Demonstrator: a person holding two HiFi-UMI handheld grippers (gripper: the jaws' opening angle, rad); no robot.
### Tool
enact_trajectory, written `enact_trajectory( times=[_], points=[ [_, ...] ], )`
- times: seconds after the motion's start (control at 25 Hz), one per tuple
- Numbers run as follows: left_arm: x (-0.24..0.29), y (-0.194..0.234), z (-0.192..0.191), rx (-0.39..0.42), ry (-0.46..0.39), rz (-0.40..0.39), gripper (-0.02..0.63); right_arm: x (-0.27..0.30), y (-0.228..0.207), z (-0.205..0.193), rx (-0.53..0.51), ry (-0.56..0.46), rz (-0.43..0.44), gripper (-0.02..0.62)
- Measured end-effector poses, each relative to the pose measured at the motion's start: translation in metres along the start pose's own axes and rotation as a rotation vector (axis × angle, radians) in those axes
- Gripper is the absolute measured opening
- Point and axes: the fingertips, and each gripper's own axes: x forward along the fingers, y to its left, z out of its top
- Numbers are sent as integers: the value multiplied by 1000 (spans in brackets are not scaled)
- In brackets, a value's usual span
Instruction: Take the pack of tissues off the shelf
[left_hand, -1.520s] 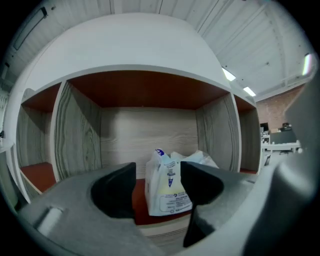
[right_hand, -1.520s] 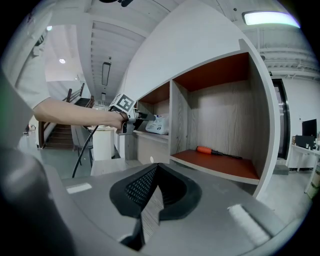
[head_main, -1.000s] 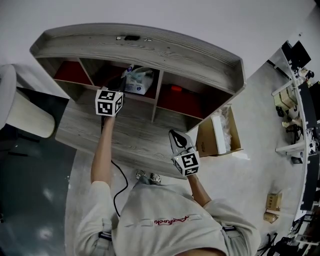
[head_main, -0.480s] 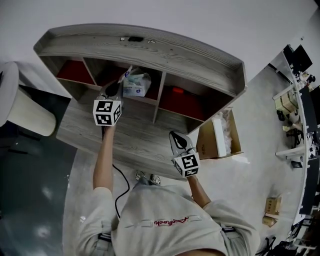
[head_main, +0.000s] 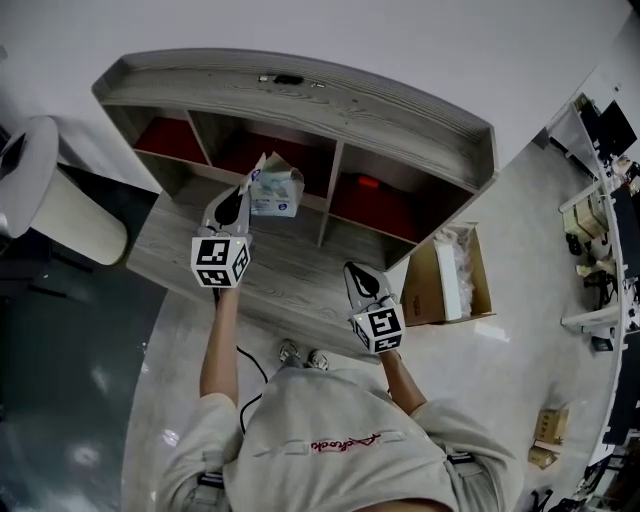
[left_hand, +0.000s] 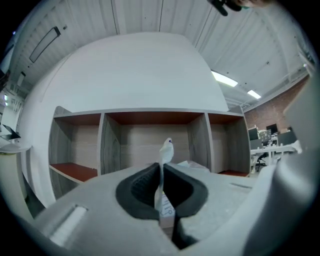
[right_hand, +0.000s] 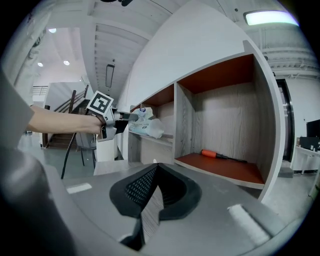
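Observation:
The pack of tissues (head_main: 276, 191), pale with a loose plastic wrapper, hangs in the air just in front of the middle compartment of the grey shelf unit (head_main: 300, 100). My left gripper (head_main: 246, 190) is shut on the pack's wrapper edge. In the left gripper view a thin strip of the wrapper (left_hand: 165, 150) stands pinched between the pads of the left gripper (left_hand: 161, 170). My right gripper (head_main: 357, 278) hovers over the lower board, shut and empty. The right gripper view shows the right gripper (right_hand: 156, 169), the pack (right_hand: 145, 127) and the left gripper (right_hand: 121, 118) holding it.
An orange-handled screwdriver (right_hand: 216, 155) lies in the right compartment (head_main: 371, 184). An open cardboard box (head_main: 446, 285) stands on the floor to the right of the shelf. A white round seat (head_main: 55, 200) is at the left. Desks with equipment (head_main: 600, 230) line the far right.
My left gripper has drawn back out of the middle compartment toward the person, carrying the tissue pack out with it. The right gripper has stayed almost still.

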Motion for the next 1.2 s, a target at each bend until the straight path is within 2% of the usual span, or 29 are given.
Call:
enact_trajectory(
  times=[0.48,1.2],
  points=[
    [-81,-37,-13,-43,-44,65,0,-21,11,-1,-12,-17,40,8],
    [-183,-85,-59,-95,27,147,0,-51,27,-3,14,-58,89,8]
  ],
)
